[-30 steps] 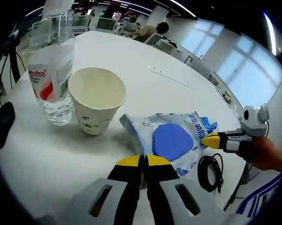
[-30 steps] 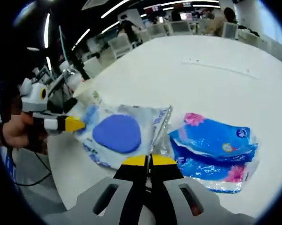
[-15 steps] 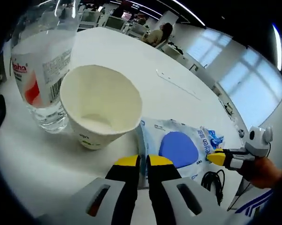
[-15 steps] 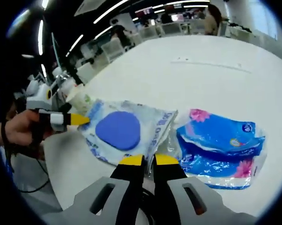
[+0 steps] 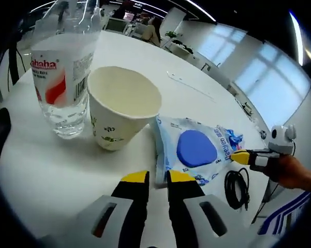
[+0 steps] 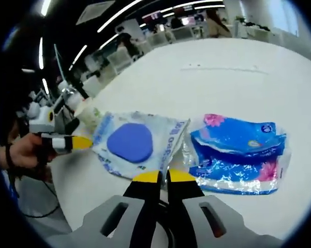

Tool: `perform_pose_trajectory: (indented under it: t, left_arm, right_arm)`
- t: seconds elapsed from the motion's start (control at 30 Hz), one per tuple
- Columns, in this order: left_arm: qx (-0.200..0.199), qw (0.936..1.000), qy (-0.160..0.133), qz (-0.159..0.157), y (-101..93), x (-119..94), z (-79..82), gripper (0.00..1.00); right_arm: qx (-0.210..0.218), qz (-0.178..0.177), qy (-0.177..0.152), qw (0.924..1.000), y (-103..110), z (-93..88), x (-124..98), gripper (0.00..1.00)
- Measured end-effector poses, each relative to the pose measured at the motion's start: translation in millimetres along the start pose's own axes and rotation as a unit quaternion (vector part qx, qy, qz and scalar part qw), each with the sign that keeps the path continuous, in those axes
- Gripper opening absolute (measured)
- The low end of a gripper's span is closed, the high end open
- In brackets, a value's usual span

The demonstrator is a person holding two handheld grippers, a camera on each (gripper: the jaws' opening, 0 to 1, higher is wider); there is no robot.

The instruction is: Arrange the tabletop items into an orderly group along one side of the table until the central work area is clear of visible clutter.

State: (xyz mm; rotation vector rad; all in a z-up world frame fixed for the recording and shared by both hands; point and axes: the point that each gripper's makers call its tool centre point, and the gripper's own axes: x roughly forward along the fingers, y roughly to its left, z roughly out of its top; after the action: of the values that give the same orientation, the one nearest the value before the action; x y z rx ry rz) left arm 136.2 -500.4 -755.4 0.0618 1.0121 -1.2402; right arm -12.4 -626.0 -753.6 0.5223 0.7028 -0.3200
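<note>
White table [image 5: 41,170]: one bottle [image 5: 62,77], one cup [image 5: 121,111], two wipe packs [image 6: 137,144]; both jaws slightly apart.

Bright windows [image 5: 269,77], office chairs [image 6: 129,51] (blurred, perhaps desks too)

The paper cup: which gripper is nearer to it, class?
Left. The left gripper sits just below the paper cup, beside the wipes pack; the right gripper is at the pack's far edge.
</note>
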Motion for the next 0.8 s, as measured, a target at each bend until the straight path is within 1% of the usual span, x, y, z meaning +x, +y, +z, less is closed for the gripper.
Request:
perform_pose_trajectory:
  t: [0.07,0.13,0.2,0.3,0.53,0.7,0.8]
  left_arm:
    - [-0.003,1.0,0.002,-0.005,-1.8,1,-1.4,0.05]
    - [-0.003,1.0,0.007,0.0,0.0,4,-2.3,0.04]
    - [-0.011,0.9999,0.003,0.003,1.7,5,0.2,0.03]
    - [-0.027,0.9996,-0.006,0.011,6.0,7,7.3,0.02]
    - [-0.049,0.9984,-0.02,0.018,7.9,9,15.0,0.02]
    - [-0.055,0.998,-0.023,0.022,8.1,11,16.5,0.02]
    - [-0.059,0.9977,-0.024,0.023,8.5,11,16.3,0.03]
  right_arm:
    - [0.003,0.001,-0.001,1.0,0,1.0,1,0.01]
    - [0.005,0.001,0.0,1.0,0,1.3,2,0.0]
    - [0.007,0.002,0.0,1.0,0,2.3,3,0.0]
    - [0.003,0.003,0.002,1.0,1,5.5,7,0.0]
    - [-0.003,0.002,-0.002,1.0,0,16.6,15,0.0]
    - [0.001,-0.002,-0.003,1.0,-2,16.7,15,0.01]
    - [-0.004,-0.007,-0.002,1.0,-4,14.9,12,0.03]
